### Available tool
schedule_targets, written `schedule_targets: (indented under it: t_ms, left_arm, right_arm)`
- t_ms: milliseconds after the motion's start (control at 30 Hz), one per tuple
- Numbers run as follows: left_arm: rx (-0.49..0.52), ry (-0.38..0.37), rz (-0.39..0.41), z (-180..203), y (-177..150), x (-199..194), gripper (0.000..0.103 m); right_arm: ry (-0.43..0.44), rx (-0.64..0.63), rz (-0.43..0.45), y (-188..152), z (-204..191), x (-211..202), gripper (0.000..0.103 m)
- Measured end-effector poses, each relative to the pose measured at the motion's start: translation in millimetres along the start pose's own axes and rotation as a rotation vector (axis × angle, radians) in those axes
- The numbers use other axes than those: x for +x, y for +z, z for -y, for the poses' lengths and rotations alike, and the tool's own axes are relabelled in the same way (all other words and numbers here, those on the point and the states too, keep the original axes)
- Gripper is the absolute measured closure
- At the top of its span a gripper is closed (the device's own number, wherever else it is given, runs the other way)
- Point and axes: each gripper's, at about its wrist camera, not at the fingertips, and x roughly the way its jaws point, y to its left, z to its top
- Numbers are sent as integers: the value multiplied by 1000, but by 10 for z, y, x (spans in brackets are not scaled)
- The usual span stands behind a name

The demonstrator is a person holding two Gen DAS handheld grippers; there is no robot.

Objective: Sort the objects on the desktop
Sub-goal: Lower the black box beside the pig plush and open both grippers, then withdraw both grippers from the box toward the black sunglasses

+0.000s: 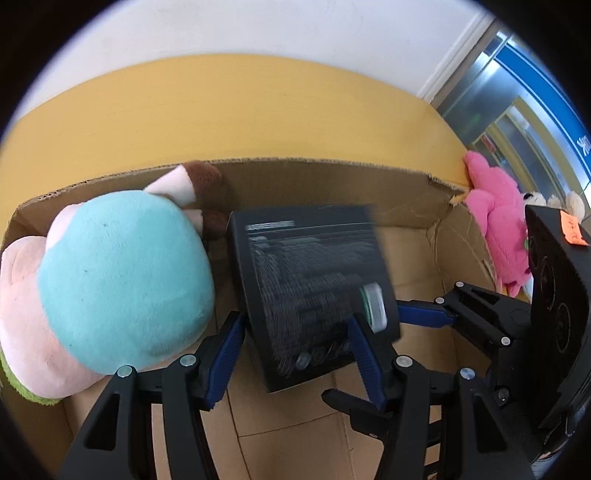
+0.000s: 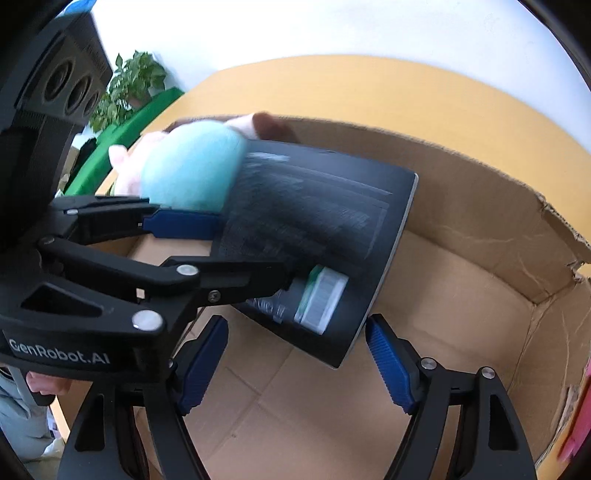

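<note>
A cardboard box (image 1: 332,184) sits on a yellow table (image 1: 221,110) against a white wall (image 1: 258,29). The left gripper (image 1: 295,354) clamps a black box (image 1: 310,280); the right gripper (image 2: 295,365) stands apart, holding nothing.

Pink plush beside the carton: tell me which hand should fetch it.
Probably right. The plush lies outside the carton's right wall, beside the right gripper, whose jaws stand open. The left gripper is farther off, with the black box between its fingers.

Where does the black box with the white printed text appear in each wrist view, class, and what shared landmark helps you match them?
Left wrist view: black box at centre, between the left gripper fingers.
Right wrist view: centre, above the open right gripper.
Shared landmark: turquoise plush toy, left of the box in both views.
</note>
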Motion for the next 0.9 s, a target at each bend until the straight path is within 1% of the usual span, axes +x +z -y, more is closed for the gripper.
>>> schedule_targets:
  t_ms: [67, 133, 267, 333, 367, 433, 500, 533, 567, 600, 633, 667, 700, 733, 800, 900]
  left_arm:
    - [-8, 11, -11, -13, -7, 25, 46]
    - [-10, 23, 11, -9, -13, -10, 46]
    - [-19, 24, 106, -84, -65, -303, 46]
    - [-4, 38, 177, -75, -145, -524, 46]
    - [21, 59, 222, -45, -216, -665, 46]
    - [79, 100, 297, 3, -439, -946, 44]
    - [124, 129, 324, 7, -657, -1150, 44]
    - [144, 155, 338, 4, -797, -1260, 44]
    - [160, 187, 352, -13, -964, -1372, 43]
    - [163, 204, 360, -40, -1105, -1455, 41]
    - [157, 211, 363, -95, -1289, -1548, 37]
    - [149, 209, 364, -145, -1415, -1610, 36]
    - [139, 210, 367, -178, -1517, -1651, 33]
    - [123, 218, 373, -234, -1646, -1689, 33]
    - [78, 228, 376, -352, -1855, -1732, 33]
    - [-18, 192, 400, -524, -2109, -1906, 33]
  right_arm:
    - [-18, 15, -11, 1, 7, 22, 26]
    - [-23, 39, -6, -28, 52, -9, 25]
    - [-74, 48, 39, -124, 64, -231, 19]
    - [-96, 43, 64, -192, 34, -361, 16]
    - [-110, 32, 87, -256, -32, -477, 14]
    - [-128, 13, 124, -402, -124, -682, 11]
    - [-144, -1, 187, -675, -271, -984, 6]
    - [-147, -3, 209, -832, -220, -1140, 4]
    - [-155, -2, 243, -1000, -292, -1279, 2]
    - [-166, 3, 266, -1091, -356, -1354, 0]
    - [-177, 9, 289, -1181, -481, -1371, 0]
    - [-180, 19, 302, -1343, -543, -1424, 0]
    - [-190, 29, 305, -1428, -577, -1431, 0]
    - [-210, 42, 308, -1617, -538, -1527, 0]
    - [-241, 68, 317, -1789, -590, -1526, 0]
    - [-271, 90, 314, -2025, -670, -1476, 0]
